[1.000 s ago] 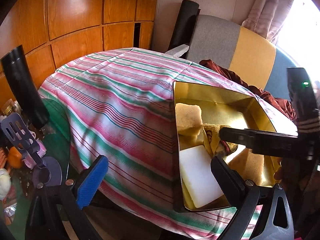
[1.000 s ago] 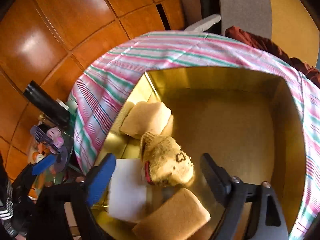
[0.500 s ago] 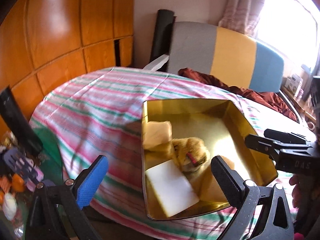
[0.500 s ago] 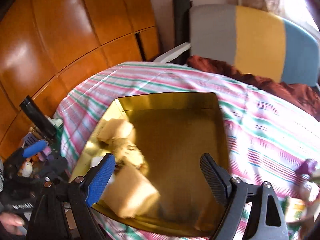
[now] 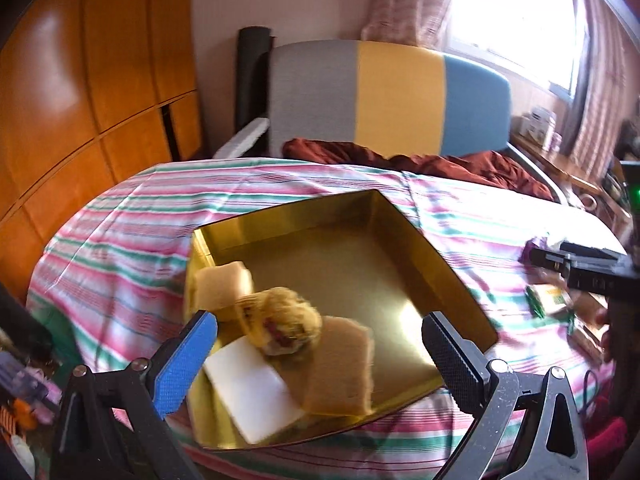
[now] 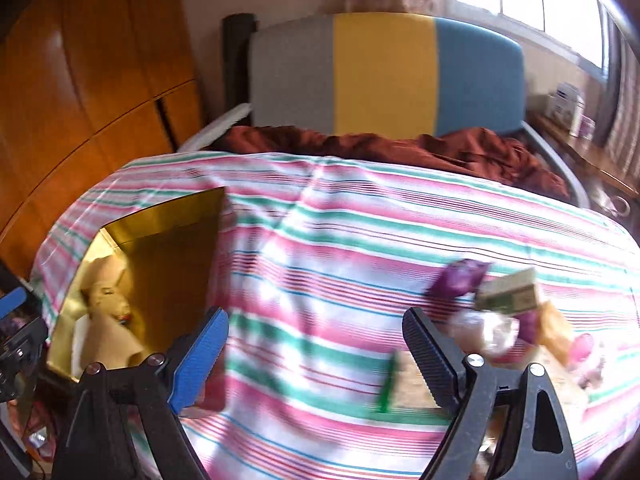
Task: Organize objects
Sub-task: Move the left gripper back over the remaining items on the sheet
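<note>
In the left wrist view a gold tray [image 5: 436,256] lies on the striped bedcover [image 5: 132,240]. It holds a tan sponge [image 5: 224,288], a yellow plush toy [image 5: 284,320], a white block [image 5: 252,392] and a second tan sponge [image 5: 340,368]. My left gripper [image 5: 318,320] hovers open over the tray's near end, holding nothing. My right gripper [image 6: 316,316] is over bare bedcover to the right of the tray [image 6: 168,216]; its jaws are opening with nothing between them. Just past its right finger lie a purple packet [image 6: 460,278], a green-and-white box [image 6: 508,292], a clear bag [image 6: 488,332] and a green stick [image 6: 388,380].
A grey, yellow and blue headboard [image 5: 396,96] stands behind the bed, with a dark red blanket [image 6: 400,144] bunched below it. Wooden cupboard doors [image 5: 80,92] fill the left. Small clutter [image 5: 24,392] sits low at the left, and a window [image 5: 516,12] is at the upper right.
My right gripper has swung out of the tray and to the right, over the bedcover toward the loose items. My left gripper has drawn back and rolled, so more of the tray shows.
</note>
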`<state>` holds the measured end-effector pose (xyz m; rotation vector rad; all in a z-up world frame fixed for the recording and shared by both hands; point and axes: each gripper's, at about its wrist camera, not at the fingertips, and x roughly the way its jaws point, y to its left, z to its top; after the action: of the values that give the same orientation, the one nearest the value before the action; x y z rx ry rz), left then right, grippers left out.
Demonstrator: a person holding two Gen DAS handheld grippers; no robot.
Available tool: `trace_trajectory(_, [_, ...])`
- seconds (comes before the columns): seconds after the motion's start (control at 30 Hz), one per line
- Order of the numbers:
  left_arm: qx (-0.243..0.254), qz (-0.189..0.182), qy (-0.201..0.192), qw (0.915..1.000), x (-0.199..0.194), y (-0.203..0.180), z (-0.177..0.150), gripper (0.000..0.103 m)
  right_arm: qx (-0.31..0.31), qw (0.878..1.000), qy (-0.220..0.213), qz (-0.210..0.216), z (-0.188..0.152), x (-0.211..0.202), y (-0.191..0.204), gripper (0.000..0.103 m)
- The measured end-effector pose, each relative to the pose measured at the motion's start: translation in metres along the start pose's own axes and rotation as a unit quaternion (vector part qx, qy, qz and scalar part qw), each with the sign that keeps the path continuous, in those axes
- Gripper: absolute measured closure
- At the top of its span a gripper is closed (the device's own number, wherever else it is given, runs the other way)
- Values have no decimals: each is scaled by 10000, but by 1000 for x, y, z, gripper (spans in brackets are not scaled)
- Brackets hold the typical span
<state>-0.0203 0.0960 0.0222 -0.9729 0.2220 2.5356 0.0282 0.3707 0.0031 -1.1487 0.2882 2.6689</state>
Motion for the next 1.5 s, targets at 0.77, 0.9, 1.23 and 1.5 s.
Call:
trace_trajectory(0.77, [347,-1997,1258,9711,70,-145,54,2,2581,9575,-534,-1173,-13,-32,-213,12])
trace_trajectory(0.9, [383,-2224,1624,9606,95,-180,61,2,2756,9548,-440,-1021,-15,-28,-219,12])
trace_trajectory(1.23, [490,-2057,2072,9552,156,-249,84,0,3297,9403,-471,-698,-26,-35,-236,12])
trace_trajectory(1.5, [964,-1906,2032,9556,195,-299,93,0,3316,9412,-458,-458,-25,-34,-235,12])
